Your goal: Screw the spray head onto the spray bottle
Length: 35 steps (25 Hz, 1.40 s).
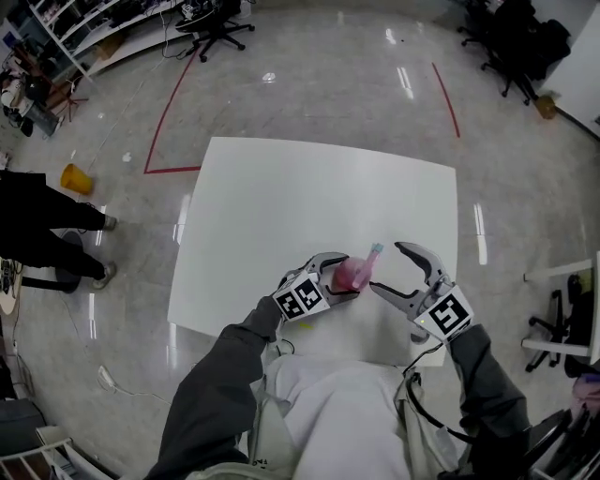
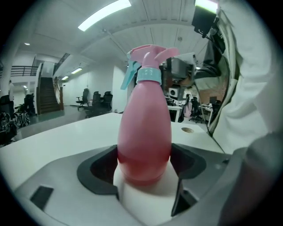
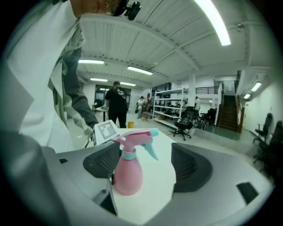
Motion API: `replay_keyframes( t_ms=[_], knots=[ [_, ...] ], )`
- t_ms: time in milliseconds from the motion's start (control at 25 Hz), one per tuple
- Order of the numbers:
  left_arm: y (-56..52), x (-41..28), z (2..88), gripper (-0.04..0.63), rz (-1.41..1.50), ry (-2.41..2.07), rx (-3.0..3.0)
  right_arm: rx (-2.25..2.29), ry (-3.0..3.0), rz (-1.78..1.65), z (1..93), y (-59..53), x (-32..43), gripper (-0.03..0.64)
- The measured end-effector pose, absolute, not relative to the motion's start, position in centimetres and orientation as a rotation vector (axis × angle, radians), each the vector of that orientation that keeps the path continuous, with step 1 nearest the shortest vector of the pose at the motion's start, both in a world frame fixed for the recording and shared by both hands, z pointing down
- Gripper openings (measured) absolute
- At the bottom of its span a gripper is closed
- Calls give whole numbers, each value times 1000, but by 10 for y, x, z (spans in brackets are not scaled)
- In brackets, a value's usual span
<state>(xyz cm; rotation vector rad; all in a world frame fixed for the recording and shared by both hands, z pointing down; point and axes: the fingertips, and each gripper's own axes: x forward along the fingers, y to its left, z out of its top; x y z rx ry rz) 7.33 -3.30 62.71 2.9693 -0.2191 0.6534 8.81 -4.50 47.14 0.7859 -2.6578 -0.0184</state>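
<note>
A pink spray bottle (image 1: 352,274) stands upright near the front edge of the white table (image 1: 281,187), with its pink and teal spray head (image 1: 374,251) sitting on the neck. My left gripper (image 1: 339,277) is shut on the bottle's body; in the left gripper view the bottle (image 2: 144,132) fills the gap between both jaws, the spray head (image 2: 148,62) above. My right gripper (image 1: 386,267) is open just right of the bottle. In the right gripper view the bottle (image 3: 128,172) stands close to the left jaw, untouched, with a wide gap to the right jaw.
A person in dark clothes (image 1: 47,234) stands on the floor to the left, near a yellow bucket (image 1: 75,178). Red tape (image 1: 169,122) marks the floor beyond the table. Office chairs (image 1: 216,28) stand far back. A white stand (image 1: 562,272) is at the right.
</note>
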Motion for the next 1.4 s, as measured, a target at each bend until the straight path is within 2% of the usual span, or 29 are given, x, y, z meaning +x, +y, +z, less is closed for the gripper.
replay_keyframes(
  t_ms=[40, 200, 400, 440, 480, 520, 600, 720, 880, 1080, 1240, 1400],
  knots=[
    [-30, 74, 627, 383, 662, -180, 2972, 690, -2620, -78, 474, -47, 86, 345],
    [-24, 79, 620, 382, 695, -125, 2959, 391, -2524, -184, 478, -43, 63, 345],
    [-28, 79, 628, 383, 678, -180, 2966, 443, -2610, -54, 476, -48, 69, 331],
    [-29, 78, 628, 382, 678, -193, 2968, 483, -2619, -20, 473, -47, 74, 264],
    [-30, 77, 628, 382, 674, -205, 2967, 524, -2614, 4, 471, -45, 79, 227],
    [-32, 76, 627, 382, 666, -217, 2964, 563, -2596, 16, 471, -42, 83, 119],
    [-34, 74, 626, 382, 657, -236, 2958, 638, -2561, 38, 475, -32, 85, 66],
    [-38, 75, 622, 382, 631, -274, 2949, 708, -2593, 188, 477, -15, 70, 46],
    [-42, 74, 614, 382, 637, -324, 2905, 800, -2686, 279, 474, -10, 44, 57],
    [-34, 79, 619, 382, 654, -257, 2941, 762, -2686, 103, 471, 2, 60, 64],
    [-33, 76, 626, 382, 669, -220, 2948, 793, -2646, 99, 467, -10, 95, 69],
    [-30, 81, 625, 382, 655, -209, 2956, 545, -2548, 130, 493, -1, 89, 80]
  ],
)
